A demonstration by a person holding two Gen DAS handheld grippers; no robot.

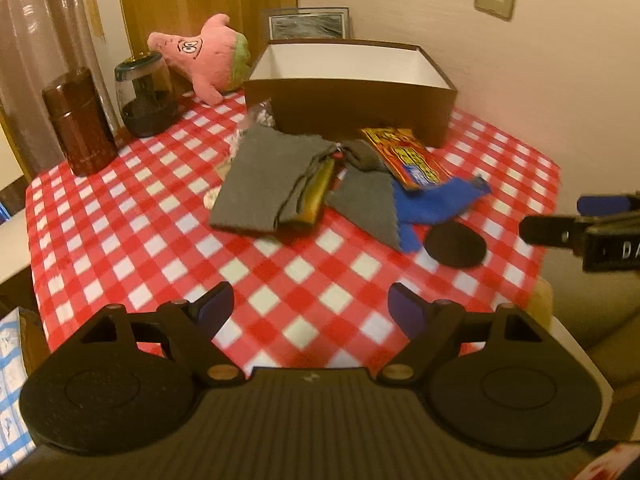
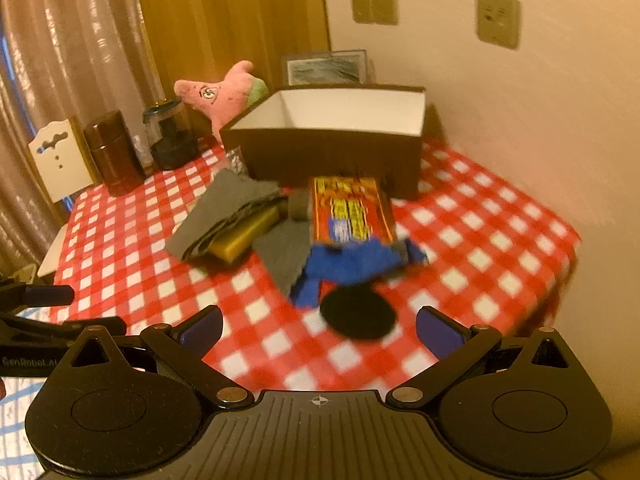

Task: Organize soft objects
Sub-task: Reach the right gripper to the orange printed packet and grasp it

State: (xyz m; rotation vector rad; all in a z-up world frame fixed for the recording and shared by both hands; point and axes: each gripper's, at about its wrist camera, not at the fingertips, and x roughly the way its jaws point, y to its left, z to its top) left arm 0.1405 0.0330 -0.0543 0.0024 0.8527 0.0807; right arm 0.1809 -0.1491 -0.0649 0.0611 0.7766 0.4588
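Fingers on my left gripper (image 1: 310, 312) stand wide with nothing between them, only red-checked cloth below; my right gripper (image 2: 318, 334) is spread just as wide and empty, hovering just short of a black round pad (image 2: 357, 314) that lies at twelve o'clock from it.

Beyond that pad, still toward twelve, sits the pile I have to sort: a blue cloth (image 2: 348, 264) touching the pad's far edge, a gray cloth (image 1: 264, 184) folded over a yellow block (image 1: 318, 192) at about eleven, and a bright snack packet (image 2: 348, 212) lying on top of the blue cloth. Farther on stands the open brown box (image 1: 360, 100), which appears empty from here, and at ten o'clock past it a pink plush toy (image 1: 200, 60) leans by two jars on the desk (image 1: 160, 240).

I judge the reach is just starting. To do it well, I would take the blue cloth low at a bunched fold, not its thin edge, and let the packet slide off first, so only soft things go into the box.
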